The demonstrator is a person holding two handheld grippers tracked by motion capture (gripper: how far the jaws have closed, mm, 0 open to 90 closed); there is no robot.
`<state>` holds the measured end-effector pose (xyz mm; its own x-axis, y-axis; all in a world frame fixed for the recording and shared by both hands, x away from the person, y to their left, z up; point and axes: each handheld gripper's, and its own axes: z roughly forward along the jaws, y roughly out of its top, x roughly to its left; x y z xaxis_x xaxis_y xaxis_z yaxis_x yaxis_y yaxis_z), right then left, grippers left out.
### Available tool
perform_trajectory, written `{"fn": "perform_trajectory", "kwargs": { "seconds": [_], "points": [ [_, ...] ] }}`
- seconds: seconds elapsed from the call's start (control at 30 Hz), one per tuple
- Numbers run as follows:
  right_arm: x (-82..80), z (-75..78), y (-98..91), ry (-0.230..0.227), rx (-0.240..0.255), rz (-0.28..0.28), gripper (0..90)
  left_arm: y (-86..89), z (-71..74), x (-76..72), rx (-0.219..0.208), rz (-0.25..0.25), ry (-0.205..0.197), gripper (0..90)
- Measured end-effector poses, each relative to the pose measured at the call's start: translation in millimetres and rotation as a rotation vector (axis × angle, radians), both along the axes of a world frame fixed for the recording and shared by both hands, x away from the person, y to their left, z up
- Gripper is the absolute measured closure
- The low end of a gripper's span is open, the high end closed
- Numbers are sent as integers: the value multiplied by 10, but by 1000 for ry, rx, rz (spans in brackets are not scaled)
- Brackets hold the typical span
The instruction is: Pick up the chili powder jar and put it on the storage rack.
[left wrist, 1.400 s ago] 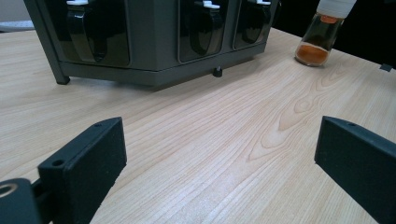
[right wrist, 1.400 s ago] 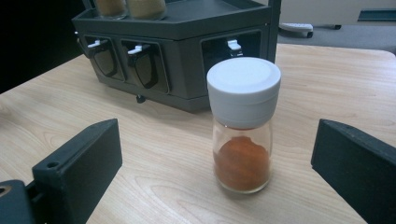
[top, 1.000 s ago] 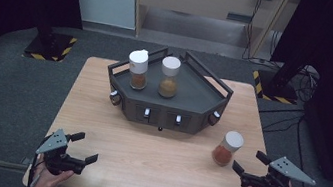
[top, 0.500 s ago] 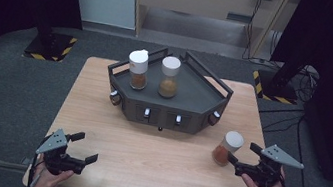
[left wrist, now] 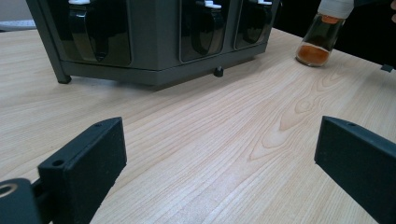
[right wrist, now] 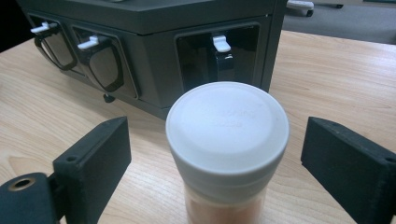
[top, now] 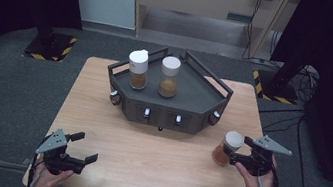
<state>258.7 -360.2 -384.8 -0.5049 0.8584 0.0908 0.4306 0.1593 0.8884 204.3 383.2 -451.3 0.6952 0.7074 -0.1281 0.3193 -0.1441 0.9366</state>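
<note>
white-capped and part full of orange-brown powder, the spice jar (right wrist: 227, 154) stands upright on the wooden table (top: 153, 162), near its right edge and just off the right front corner of the dark grey rack (top: 192, 110). the right gripper (top: 231, 157) has the jar between its jaws, which have just been closing; gaps show on both sides of the cap, so the pads are not yet pressing. the risk, as i judge it, is one pad landing first: the jar is tall, narrow and light at the top, so an uneven squeeze could tip it or shove it toward the table edge, which lies close on that side. a grip taken only on the smooth cap could also slip once lifted.

room is better toward the rack: its top tray holds two more jars (top: 138, 69) at the back left, leaving bare floor on the right, though the raised rail must be cleared. the left gripper (top: 80, 146) rests released, jaws wide with nothing between them, near the front left corner, well apart.
</note>
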Motion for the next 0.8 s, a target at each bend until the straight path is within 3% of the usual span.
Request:
{"fn": "perform_trajectory", "kwargs": {
  "seconds": [0.3,0.5,0.8],
  "points": [
    [114,-80,35,17,-2,-12,166,-3,0,1,1,-1,0,15],
    [148,-144,35,6,-4,4,318,-6,1,2,2,-2,0,14],
    [165,-82,76,11,-35,13,325,-4,-3,6,0,-2,1,15]
  ]
}}
